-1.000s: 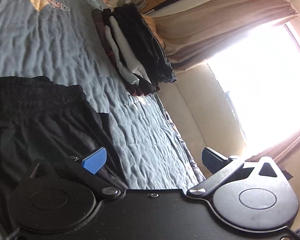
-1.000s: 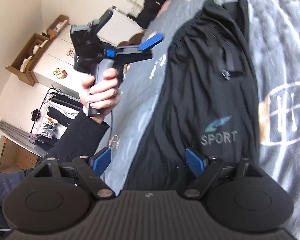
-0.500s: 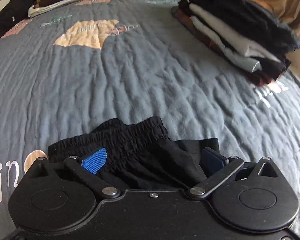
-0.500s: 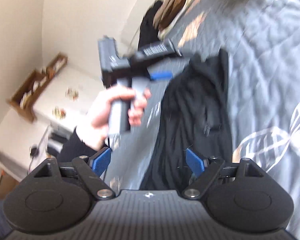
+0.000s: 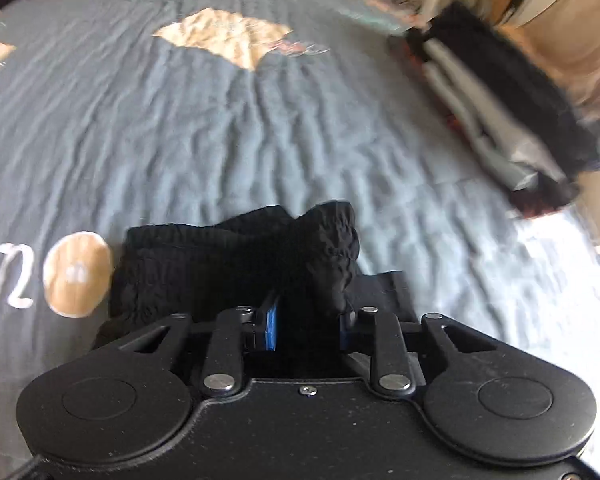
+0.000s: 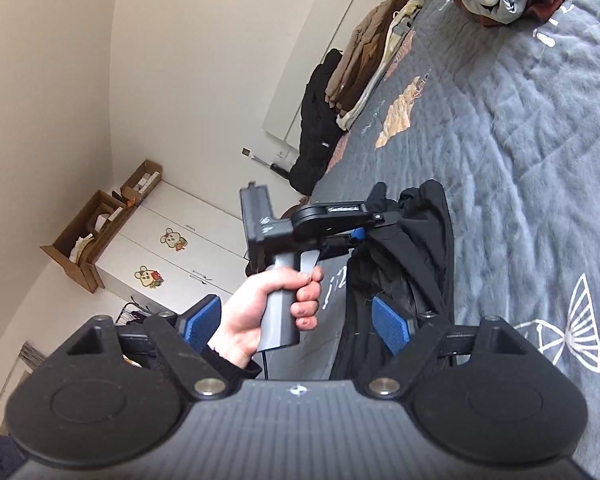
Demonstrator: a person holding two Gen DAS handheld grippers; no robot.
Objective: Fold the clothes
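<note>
White letters on the grey bedspread [image 5: 220, 128] beside our black shorts [image 5: 236, 256] look like "in", cut off at the frame's edge. Our left gripper [image 5: 306, 326] is clamped on the bunched elastic waistband; the shorts lie near the bedspread's near edge. Our right gripper [image 6: 300, 324] stands spread apart, nothing between its blue pads [image 6: 388, 322]. A stack of folded clothes [image 5: 500, 112] sits toward the far right corner, blurred. A hand [image 6: 268, 312] grips the left tool's handle, hiding part of the shorts.
</note>
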